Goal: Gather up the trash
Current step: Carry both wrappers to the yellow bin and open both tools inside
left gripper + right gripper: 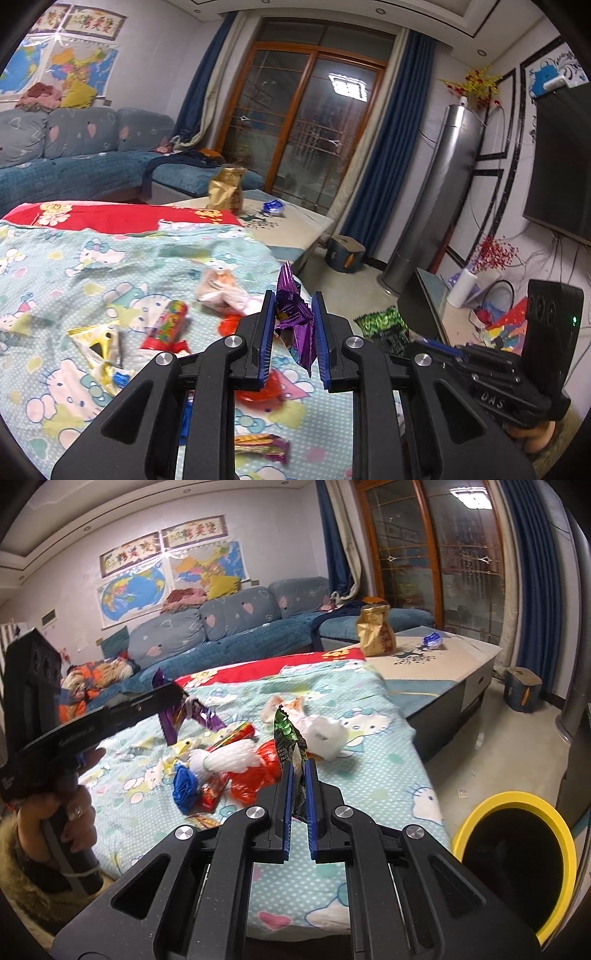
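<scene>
My left gripper [293, 299] is shut on a crumpled purple foil wrapper [291, 317] and holds it above the Hello Kitty cloth [55, 266]. My right gripper [298, 766] is shut on a green foil wrapper [286, 734]. That green wrapper also shows in the left wrist view [384, 325], and the purple wrapper in the right wrist view [192, 712]. More trash lies on the cloth: a red plastic wrapper [255, 779], a white foam net [229, 758], a blue crumpled piece [184, 786], a white bag [325, 734]. A yellow-rimmed bin [517, 860] stands on the floor at the right.
A gold snack bag [375, 629] and a blue wrapper [434, 639] sit on the coffee table [454, 657] beyond the cloth. A blue sofa [240, 627] runs behind. A TV stand [436, 295] and standing air conditioner [432, 199] are on the right.
</scene>
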`<action>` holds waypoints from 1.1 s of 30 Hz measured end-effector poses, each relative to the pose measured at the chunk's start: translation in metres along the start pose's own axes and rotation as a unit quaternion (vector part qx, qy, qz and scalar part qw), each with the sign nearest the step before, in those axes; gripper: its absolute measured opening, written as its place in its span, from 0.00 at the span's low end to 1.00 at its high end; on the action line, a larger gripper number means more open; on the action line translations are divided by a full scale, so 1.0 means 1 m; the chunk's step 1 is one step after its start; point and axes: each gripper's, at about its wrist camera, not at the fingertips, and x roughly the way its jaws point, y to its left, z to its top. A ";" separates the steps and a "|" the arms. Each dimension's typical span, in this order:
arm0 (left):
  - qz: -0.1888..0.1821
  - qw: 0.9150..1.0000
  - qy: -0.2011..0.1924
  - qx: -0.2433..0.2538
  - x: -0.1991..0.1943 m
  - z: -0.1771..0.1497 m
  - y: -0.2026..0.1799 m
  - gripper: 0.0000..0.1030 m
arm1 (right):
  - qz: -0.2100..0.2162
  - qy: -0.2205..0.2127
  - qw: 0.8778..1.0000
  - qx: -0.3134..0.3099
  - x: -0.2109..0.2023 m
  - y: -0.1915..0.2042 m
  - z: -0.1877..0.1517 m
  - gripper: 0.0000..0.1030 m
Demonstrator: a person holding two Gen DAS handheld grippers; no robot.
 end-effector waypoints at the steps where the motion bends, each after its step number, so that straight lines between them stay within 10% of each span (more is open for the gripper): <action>1: -0.003 1.000 0.002 0.002 0.001 -0.001 -0.003 0.19 | -0.004 -0.002 1.000 0.003 -0.002 -0.003 0.000 0.04; 33: -0.086 0.992 0.052 0.075 0.039 -0.028 -0.090 0.19 | -0.101 -0.047 0.985 0.133 -0.045 -0.107 -0.018 0.04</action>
